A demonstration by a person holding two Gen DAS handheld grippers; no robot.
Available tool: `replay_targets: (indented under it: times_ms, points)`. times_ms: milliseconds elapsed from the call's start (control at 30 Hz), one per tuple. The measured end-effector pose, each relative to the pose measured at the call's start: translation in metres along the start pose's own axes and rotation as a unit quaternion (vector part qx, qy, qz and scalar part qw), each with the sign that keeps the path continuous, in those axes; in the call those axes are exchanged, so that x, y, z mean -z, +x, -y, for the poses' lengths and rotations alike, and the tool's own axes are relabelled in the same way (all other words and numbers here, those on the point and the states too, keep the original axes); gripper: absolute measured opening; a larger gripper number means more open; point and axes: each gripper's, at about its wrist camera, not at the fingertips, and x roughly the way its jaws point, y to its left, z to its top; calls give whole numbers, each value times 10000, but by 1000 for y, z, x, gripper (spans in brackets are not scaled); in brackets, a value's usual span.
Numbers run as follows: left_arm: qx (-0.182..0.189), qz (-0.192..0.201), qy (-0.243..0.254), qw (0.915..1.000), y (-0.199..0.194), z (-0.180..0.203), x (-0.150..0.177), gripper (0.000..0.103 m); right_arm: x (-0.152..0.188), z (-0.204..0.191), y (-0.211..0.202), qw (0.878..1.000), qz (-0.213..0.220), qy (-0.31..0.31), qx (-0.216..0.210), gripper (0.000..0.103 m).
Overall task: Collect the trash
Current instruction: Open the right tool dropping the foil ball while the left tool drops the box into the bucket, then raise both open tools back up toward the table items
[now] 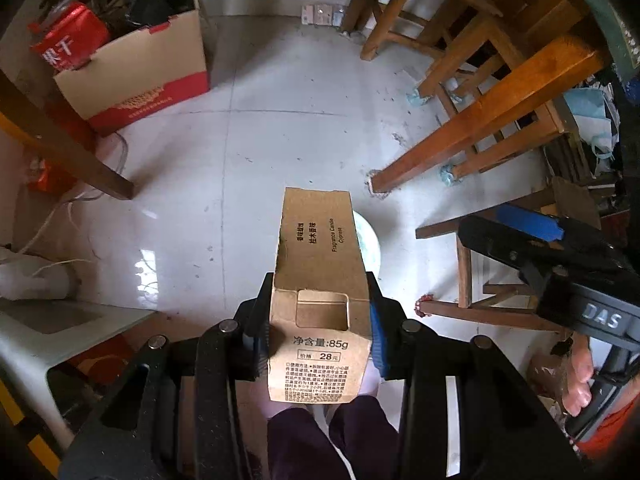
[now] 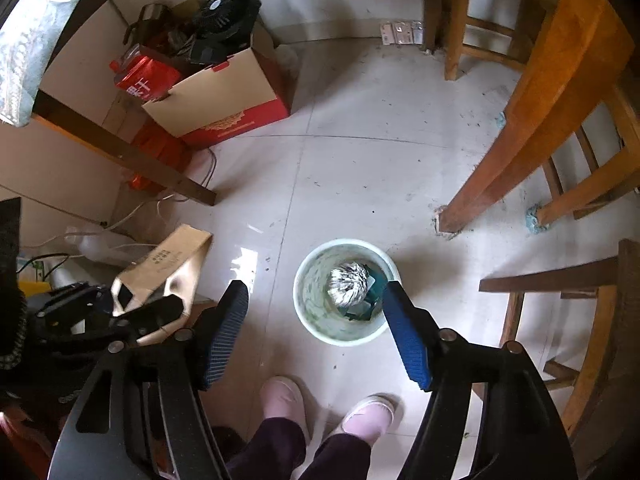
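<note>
Both wrist cameras look steeply down at the tiled floor [image 2: 360, 128] from above. The left view peers past a close carton [image 1: 320, 280]; the right centres on the bin [image 2: 346, 292]. Both share the cardboard box [image 1: 136, 76] and table leg [image 2: 516, 136].

box [image 1: 320, 280]: matt brown card | bin [image 2: 320, 332]: smooth plastic | floor [image 1: 240, 152]: glossy tile | fingers [image 2: 224, 332]: ribbed blue pads

Black-framed left gripper [image 1: 318, 320] and right gripper [image 2: 316, 330], blue ribbed pads [image 2: 408, 336], round silver screws; dark purple trousers [image 2: 280, 448], pink slippers [image 2: 370, 414] at six o'clock.
</note>
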Motion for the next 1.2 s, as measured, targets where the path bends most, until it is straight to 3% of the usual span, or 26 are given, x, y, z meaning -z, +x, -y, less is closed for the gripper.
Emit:
replay_targets:
  times_ms: [200, 333, 533, 833, 1200]
  points:
    - [277, -148, 46, 9995, 36, 25, -12, 40, 6, 18, -1, 9995, -27, 270, 177, 66]
    - [267, -409, 105, 9987, 61, 36, -20, 46, 9, 30, -6, 9987, -12, 432, 271, 66]
    - [131, -408, 358, 9984, 54, 48, -22, 46, 10, 35, -21, 9981, 58, 537, 312, 66]
    - [-26, -148, 479, 9987, -29, 62, -29, 46, -5, 16, -70, 9984, 230, 433, 280, 66]
    - [-246, 832, 622, 9943, -208, 74, -60, 46, -34, -33, -187, 9964, 746, 272, 307, 66]
